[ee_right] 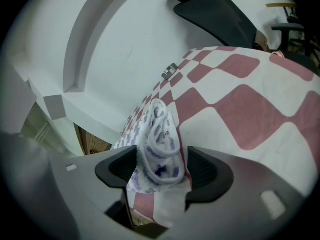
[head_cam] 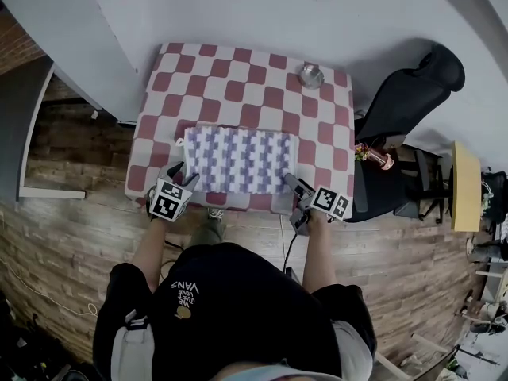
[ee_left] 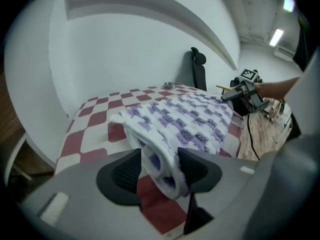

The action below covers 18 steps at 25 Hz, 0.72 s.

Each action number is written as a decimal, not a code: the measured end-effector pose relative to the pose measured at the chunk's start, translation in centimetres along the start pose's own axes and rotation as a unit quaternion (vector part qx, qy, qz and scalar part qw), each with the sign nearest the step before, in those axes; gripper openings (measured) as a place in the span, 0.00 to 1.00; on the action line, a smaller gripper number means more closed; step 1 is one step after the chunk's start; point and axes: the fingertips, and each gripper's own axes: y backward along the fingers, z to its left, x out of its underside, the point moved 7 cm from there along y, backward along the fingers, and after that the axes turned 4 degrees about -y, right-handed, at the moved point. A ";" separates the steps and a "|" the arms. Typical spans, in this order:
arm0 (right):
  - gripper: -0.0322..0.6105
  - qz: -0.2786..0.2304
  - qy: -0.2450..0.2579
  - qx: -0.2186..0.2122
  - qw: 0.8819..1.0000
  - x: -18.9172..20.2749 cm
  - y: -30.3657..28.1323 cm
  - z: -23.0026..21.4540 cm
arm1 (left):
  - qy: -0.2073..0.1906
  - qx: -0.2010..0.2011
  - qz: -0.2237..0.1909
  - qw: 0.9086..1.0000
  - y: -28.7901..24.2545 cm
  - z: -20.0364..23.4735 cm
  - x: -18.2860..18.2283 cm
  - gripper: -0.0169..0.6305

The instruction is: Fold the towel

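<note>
Two layers of soft pile, I judge, are what I am handling. On the near half of the checked tabletop (head_cam: 238, 70) lies the towel (head_cam: 238, 159), purple and white, a flat rectangle with one long edge along my side. It looks light, limp and thick. It should sag between two holds, cannot break, and should not slip from ribbed pads. The corners are the place to take it, pinching every layer but not the table cover beneath. My left tongs (ee_left: 159, 170) clamp the near left corner and lift it off the checks; they stand wide only because the pile is fat. My right tongs (ee_right: 162, 171) gape fully, and the near right edge stands loose between them with a gap on either side.
</note>
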 end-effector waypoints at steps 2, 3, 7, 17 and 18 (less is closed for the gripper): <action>0.53 0.013 -0.010 -0.010 1.000 0.0 -0.4 0.2 | 0.046 0.005 -0.005 0.999 -0.5 0.4 1.0 0.36; 0.53 0.020 -0.018 -0.019 0.999 0.1 -0.6 0.4 | 0.067 0.007 -0.009 0.998 -0.7 0.5 1.3 0.36; 0.45 0.040 -0.062 -0.044 0.996 0.9 -2.1 0.8 | 0.121 0.017 -0.024 0.992 -0.7 0.8 1.9 0.36; 0.19 -0.004 -0.053 -0.052 0.997 0.1 -0.8 0.4 | 0.140 0.021 -0.002 0.990 -1.5 -0.2 0.8 0.36; 0.19 -0.009 -0.044 -0.045 0.998 -0.2 -0.3 0.2 | 0.133 0.023 0.001 0.991 -1.8 -0.7 0.4 0.36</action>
